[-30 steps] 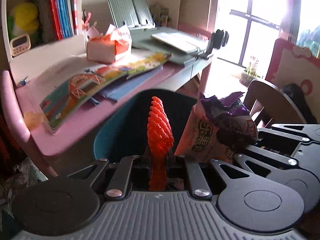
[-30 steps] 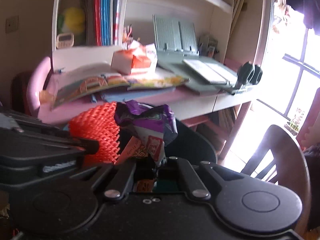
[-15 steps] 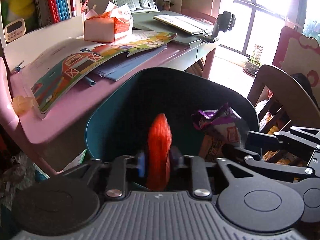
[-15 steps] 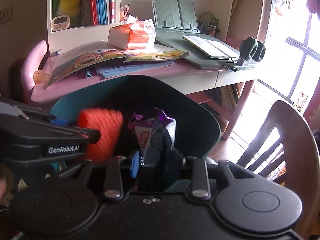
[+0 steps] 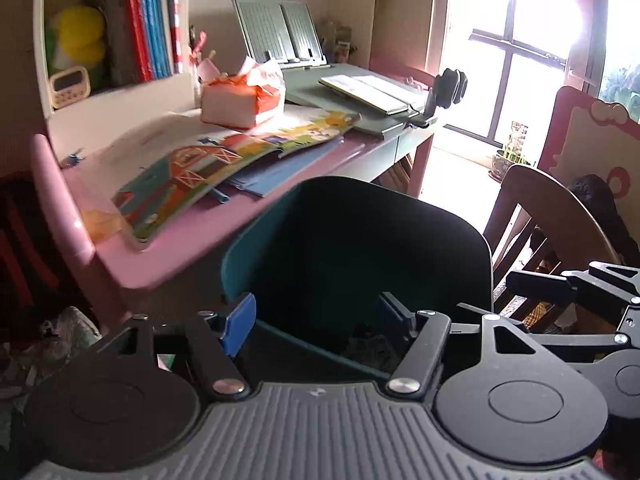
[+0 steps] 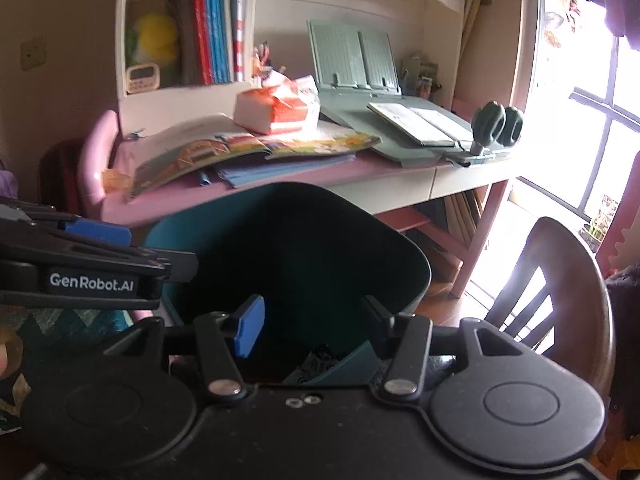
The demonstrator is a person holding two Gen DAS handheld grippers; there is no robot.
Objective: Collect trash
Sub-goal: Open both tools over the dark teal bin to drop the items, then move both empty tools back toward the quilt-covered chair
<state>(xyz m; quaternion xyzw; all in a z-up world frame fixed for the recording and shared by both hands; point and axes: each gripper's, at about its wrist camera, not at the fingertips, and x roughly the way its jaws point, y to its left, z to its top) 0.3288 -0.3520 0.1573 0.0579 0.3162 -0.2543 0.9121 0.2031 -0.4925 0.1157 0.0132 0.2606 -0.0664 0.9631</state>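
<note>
While our left gripper [image 5: 316, 320] and right gripper [image 6: 310, 330] hang side by side over the teal bin [image 5: 360, 240], both have just been opening and stand apart with nothing between them; crumpled trash [image 6: 316, 360] lies below inside the bin, beside the pink worktop [image 5: 180, 248].

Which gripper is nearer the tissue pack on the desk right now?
Left, though only slightly. The left gripper and right gripper both hover open over the teal bin, the left on the side toward the tissue pack.
</note>
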